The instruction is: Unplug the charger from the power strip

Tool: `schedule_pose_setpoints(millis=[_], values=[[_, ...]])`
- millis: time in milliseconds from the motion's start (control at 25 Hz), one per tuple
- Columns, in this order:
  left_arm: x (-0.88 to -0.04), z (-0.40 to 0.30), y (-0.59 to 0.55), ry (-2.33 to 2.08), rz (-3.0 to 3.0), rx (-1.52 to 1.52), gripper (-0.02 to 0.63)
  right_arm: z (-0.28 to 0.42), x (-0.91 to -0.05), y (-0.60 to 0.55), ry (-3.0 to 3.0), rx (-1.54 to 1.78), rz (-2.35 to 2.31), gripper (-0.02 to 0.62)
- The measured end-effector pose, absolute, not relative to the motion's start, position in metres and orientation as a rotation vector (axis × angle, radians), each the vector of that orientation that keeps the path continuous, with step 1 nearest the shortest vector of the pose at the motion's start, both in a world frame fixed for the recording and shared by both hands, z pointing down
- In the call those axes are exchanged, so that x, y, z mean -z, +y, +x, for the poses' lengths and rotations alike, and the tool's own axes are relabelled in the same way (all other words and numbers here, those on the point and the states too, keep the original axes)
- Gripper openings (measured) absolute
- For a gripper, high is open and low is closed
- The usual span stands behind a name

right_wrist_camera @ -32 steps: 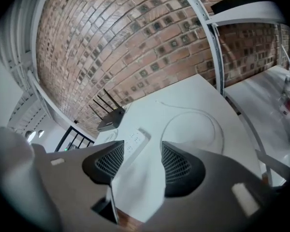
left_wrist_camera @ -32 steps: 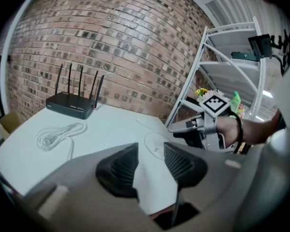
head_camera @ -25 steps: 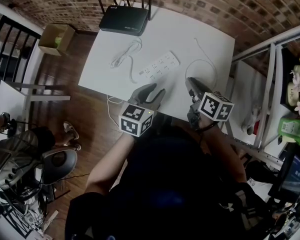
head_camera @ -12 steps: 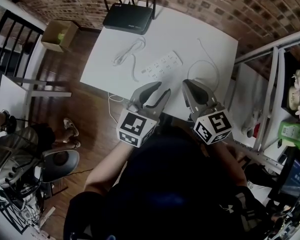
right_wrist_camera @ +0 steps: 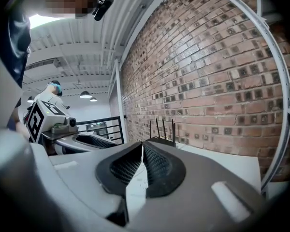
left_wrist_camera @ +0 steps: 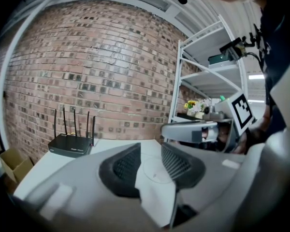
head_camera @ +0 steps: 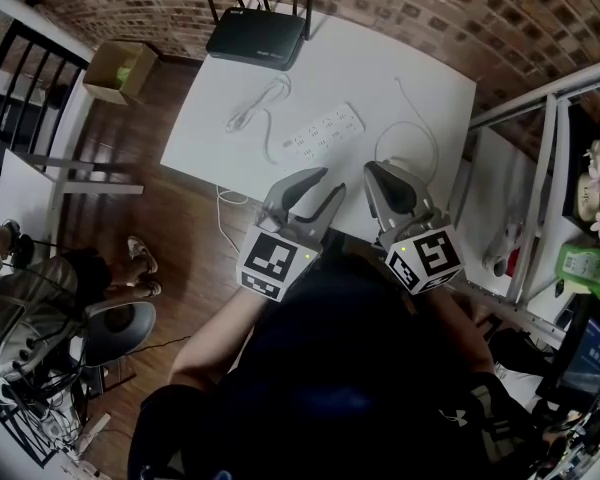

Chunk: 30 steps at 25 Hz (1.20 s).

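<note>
A white power strip [head_camera: 322, 132] lies flat in the middle of the white table [head_camera: 420, 58]; I see nothing standing in its sockets. A thicker white cord with a plug end [head_camera: 248, 110] lies to its left, and a thin white cable [head_camera: 412, 128] loops to its right. Both grippers hover side by side over the table's near edge, short of the strip. My left gripper [head_camera: 320, 184] [left_wrist_camera: 150, 164] is open with only air between its jaws. My right gripper [head_camera: 378, 173] [right_wrist_camera: 142, 151] is shut and holds nothing. Each gripper view shows the other gripper beside it.
A black router [head_camera: 257, 38] [left_wrist_camera: 70, 144] [right_wrist_camera: 160, 138] with upright antennas stands at the table's far edge against the brick wall. A metal shelf rack [head_camera: 540, 168] is to the right. A cardboard box [head_camera: 118, 71] sits on the wood floor to the left, by a black railing [head_camera: 20, 98].
Both grippers have risen toward the camera and rolled, so their marker cubes show different faces. The right one rolled more. Nothing on the table has moved.
</note>
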<state>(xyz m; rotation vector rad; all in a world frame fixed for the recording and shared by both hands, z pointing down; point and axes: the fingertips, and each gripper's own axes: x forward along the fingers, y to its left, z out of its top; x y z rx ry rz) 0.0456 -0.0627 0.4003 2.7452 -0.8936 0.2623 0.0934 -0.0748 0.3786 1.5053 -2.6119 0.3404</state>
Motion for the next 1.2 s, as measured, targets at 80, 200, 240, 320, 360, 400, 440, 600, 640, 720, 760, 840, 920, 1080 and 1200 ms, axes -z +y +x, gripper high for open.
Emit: schedule_pose_setpoints(millis=[80, 200, 240, 320, 360, 400, 440, 600, 640, 720, 760, 840, 920, 1080, 1200], values=[[-0.3994, 0.0457, -0.0625, -0.891, 2.748, -0.261, 0.134, 0.0934, -0.3784, -0.0748, -2.609, -0.333, 1.506, 0.017], [-0.3976, 0.0468, -0.0619, -0.887, 2.755, -0.259, 0.133, 0.0927, -0.3756, -0.0746, -2.617, -0.314, 1.500, 0.017], [-0.3970, 0.0474, -0.0617, -0.884, 2.758, -0.258, 0.135, 0.0927, -0.3746, -0.0746, -2.619, -0.310, 1.500, 0.017], [-0.3956, 0.0486, -0.0617, -0.879, 2.762, -0.254, 0.135, 0.0932, -0.3734, -0.0752, -2.621, -0.305, 1.503, 0.017], [-0.3952, 0.0491, -0.0619, -0.877, 2.765, -0.253, 0.135, 0.0936, -0.3732, -0.0756, -2.621, -0.305, 1.504, 0.017], [-0.3949, 0.0495, -0.0623, -0.876, 2.766, -0.253, 0.135, 0.0940, -0.3731, -0.0760, -2.620, -0.305, 1.505, 0.017], [-0.3949, 0.0499, -0.0627, -0.874, 2.768, -0.254, 0.135, 0.0943, -0.3731, -0.0764, -2.619, -0.306, 1.507, 0.017], [-0.3944, 0.0506, -0.0640, -0.867, 2.771, -0.255, 0.135, 0.0951, -0.3734, -0.0773, -2.617, -0.310, 1.512, 0.017], [-0.3942, 0.0509, -0.0640, -0.865, 2.772, -0.255, 0.135, 0.0955, -0.3736, -0.0774, -2.617, -0.312, 1.514, 0.017], [-0.3942, 0.0516, -0.0638, -0.861, 2.776, -0.257, 0.135, 0.0961, -0.3742, -0.0776, -2.615, -0.316, 1.516, 0.017], [-0.3942, 0.0517, -0.0638, -0.860, 2.778, -0.257, 0.135, 0.0961, -0.3744, -0.0777, -2.614, -0.318, 1.517, 0.017], [-0.3941, 0.0518, -0.0641, -0.858, 2.780, -0.257, 0.135, 0.0958, -0.3746, -0.0781, -2.613, -0.317, 1.516, 0.017], [-0.3944, 0.0519, -0.0644, -0.857, 2.781, -0.258, 0.135, 0.0957, -0.3747, -0.0784, -2.613, -0.317, 1.515, 0.017], [-0.3944, 0.0527, -0.0638, -0.856, 2.783, -0.261, 0.135, 0.0962, -0.3745, -0.0783, -2.616, -0.319, 1.513, 0.017], [-0.3935, 0.0536, -0.0629, -0.857, 2.788, -0.263, 0.135, 0.0965, -0.3737, -0.0775, -2.620, -0.316, 1.509, 0.017]])
